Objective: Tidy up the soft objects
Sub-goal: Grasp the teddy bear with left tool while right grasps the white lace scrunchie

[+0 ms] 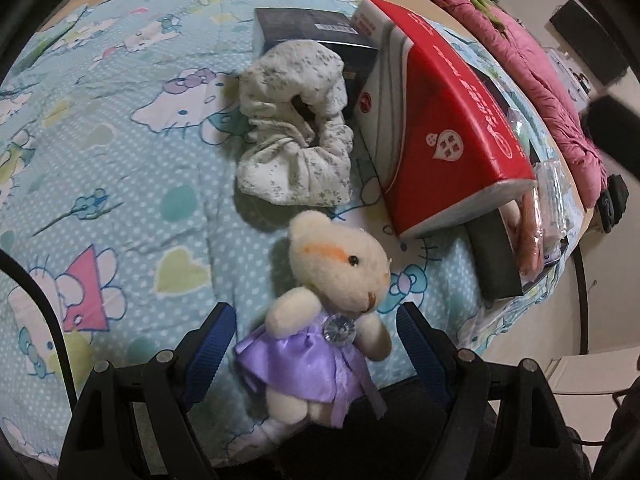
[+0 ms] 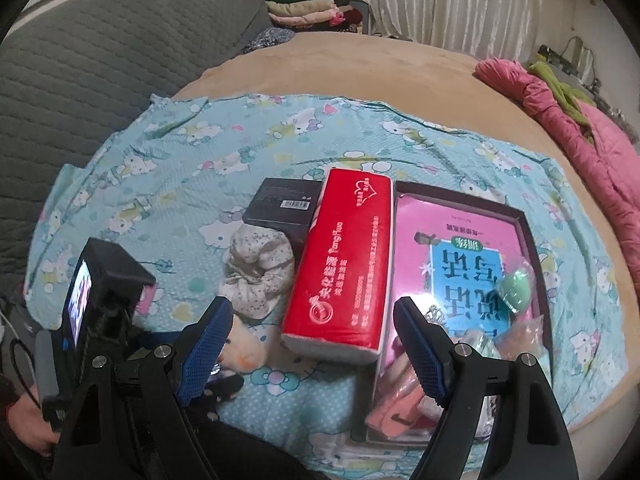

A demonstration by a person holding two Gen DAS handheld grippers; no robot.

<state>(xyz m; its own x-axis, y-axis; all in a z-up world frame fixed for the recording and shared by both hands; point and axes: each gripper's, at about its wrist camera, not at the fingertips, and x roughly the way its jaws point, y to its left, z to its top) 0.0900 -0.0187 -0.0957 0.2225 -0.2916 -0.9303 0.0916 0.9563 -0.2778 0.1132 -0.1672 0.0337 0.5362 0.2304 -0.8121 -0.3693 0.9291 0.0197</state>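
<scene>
We note the left gripper jaws released astride the teddy bear lying on the bedsheet, right gripper jaws released above the red tissue pack.

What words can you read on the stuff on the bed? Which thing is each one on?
"YongHua": red tissue pack, beside white Chinese lettering too blurred to read.
Big white Chinese characters, upside down, unclear: blue and pink package in the dark box.
Barcode label, digits too small: small black box.
Teddy bear: no text.
</scene>
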